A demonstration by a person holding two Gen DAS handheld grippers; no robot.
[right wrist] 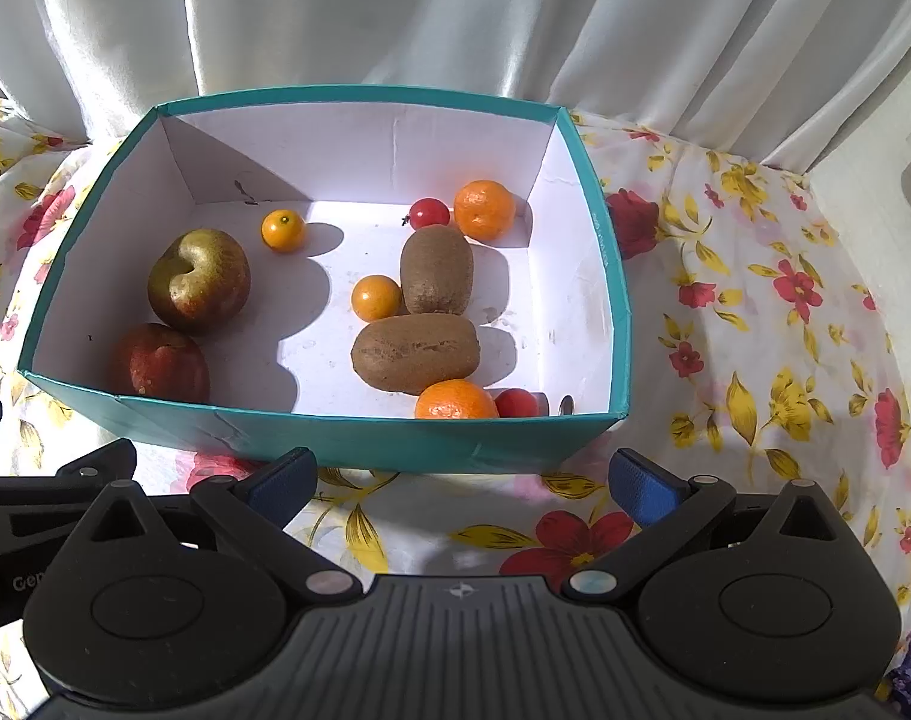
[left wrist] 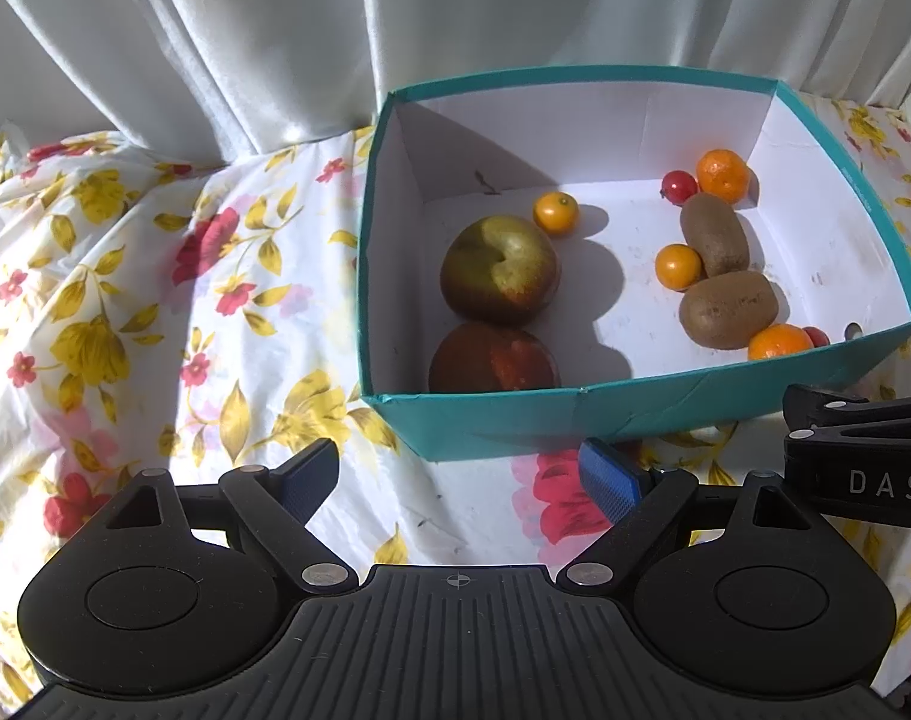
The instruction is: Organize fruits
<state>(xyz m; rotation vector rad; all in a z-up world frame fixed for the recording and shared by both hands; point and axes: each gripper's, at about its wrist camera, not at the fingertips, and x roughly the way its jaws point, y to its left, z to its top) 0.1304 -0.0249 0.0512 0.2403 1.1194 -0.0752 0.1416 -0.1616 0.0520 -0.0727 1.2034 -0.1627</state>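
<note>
I am holding my left gripper (left wrist: pixel 460 477) wide apart, with nothing between its blue pads, and it is hovering over the flowered cloth (left wrist: pixel 125 300) just in front of the teal box (left wrist: pixel 635 408). My right gripper (right wrist: pixel 464 489) is also standing wide apart and empty, in front of the same box, and a part of it is showing at 3 o'clock in the left wrist view. All the fruits are lying inside the box, on its white floor. Seen from the right wrist camera, the greenish apple (right wrist: pixel 199 281) is sitting at 9 o'clock in the box, and the red apple (right wrist: pixel 162 363) is lying just beside it at 8 o'clock, near the front wall. A small yellow fruit (right wrist: pixel 283 230) is resting at 11 o'clock, apart from the others. In the middle, two kiwis are touching each other: the upright kiwi (right wrist: pixel 436 270) and, in front of it, the lying kiwi (right wrist: pixel 416 353), with a second yellow fruit (right wrist: pixel 376 297) touching them at their left. A mandarin (right wrist: pixel 484 209) and a cherry tomato (right wrist: pixel 429 213) are sitting at 1 o'clock near the back wall. Another mandarin (right wrist: pixel 456 400) and another tomato (right wrist: pixel 517 403) are lying at 5 o'clock, against the front wall. A white curtain (right wrist: pixel 455 18) is hanging behind the box.
</note>
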